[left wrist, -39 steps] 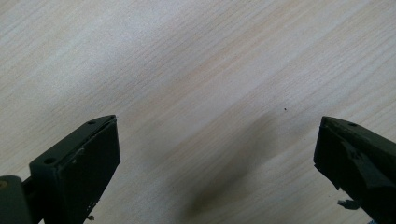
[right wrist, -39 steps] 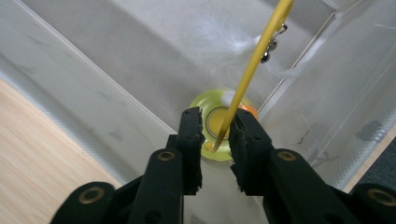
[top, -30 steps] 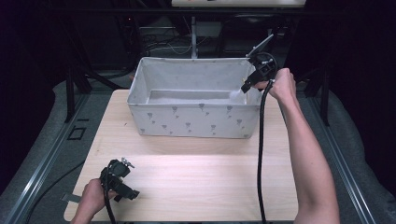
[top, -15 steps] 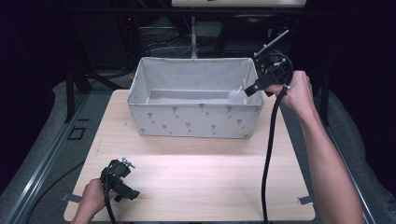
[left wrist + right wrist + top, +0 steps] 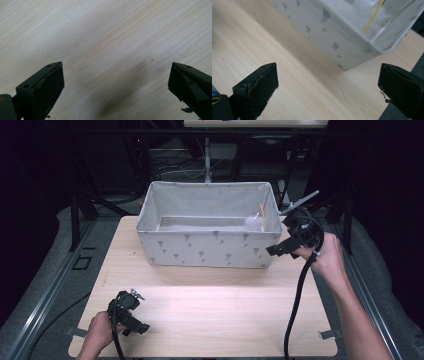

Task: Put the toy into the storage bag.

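A grey fabric box (image 5: pixel 210 245) with small printed motifs stands at the back of the wooden table (image 5: pixel 215 305). A thin yellow stick (image 5: pixel 261 212) with something white at its foot leans inside the box's right end; it also shows as the yellow stick (image 5: pixel 373 16) in the right gripper view. My right gripper (image 5: pixel 276 251) hangs just off the box's right front corner. Its jaws have just been opening and stand wide, nothing between them (image 5: pixel 328 82). At the table's near left corner my left gripper (image 5: pixel 139 326) is open over bare wood (image 5: pixel 116 82).
Black cables trail from both grippers across the table's near half. Dark frames and stands rise behind the box. A grey rail runs along the table's left side, and tape tabs mark the near corners.
My right gripper has pulled away from over the box's right rim, out to the right and nearer, beside the front corner. The yellow stick now shows inside the box. The left gripper stayed put.
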The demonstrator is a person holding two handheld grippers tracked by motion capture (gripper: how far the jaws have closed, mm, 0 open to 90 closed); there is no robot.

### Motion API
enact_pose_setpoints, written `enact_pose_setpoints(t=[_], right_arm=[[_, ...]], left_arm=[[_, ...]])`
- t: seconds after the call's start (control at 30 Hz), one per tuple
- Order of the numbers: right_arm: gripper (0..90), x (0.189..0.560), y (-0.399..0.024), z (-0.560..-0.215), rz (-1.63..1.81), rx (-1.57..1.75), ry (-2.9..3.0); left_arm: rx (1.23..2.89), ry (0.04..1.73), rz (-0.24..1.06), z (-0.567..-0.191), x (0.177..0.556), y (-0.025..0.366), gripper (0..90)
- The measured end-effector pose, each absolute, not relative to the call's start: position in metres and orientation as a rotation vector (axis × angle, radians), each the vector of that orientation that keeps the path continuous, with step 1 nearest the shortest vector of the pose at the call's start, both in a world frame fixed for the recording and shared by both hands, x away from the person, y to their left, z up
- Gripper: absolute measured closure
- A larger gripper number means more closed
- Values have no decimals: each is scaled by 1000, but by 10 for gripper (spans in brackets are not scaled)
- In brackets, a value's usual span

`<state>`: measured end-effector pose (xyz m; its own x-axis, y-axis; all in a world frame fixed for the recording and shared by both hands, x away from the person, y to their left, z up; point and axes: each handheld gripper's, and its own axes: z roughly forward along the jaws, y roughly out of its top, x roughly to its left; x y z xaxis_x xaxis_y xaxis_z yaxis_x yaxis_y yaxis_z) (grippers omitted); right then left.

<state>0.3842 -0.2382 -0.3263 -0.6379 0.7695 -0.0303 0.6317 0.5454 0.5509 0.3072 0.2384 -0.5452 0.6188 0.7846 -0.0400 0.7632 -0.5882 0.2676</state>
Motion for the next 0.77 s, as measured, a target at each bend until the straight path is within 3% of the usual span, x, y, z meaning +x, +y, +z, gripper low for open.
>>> enact_pose_setpoints(t=[0.47, 0.77], right_arm=[[14, 341, -249, -420, 746, 1281, 2554], [14, 334, -252, -462, 719, 1327, 2535]], left_arm=[[2600, 1259, 127, -546, 308, 237, 5], [2605, 1255, 115, -546, 309, 236, 5]])
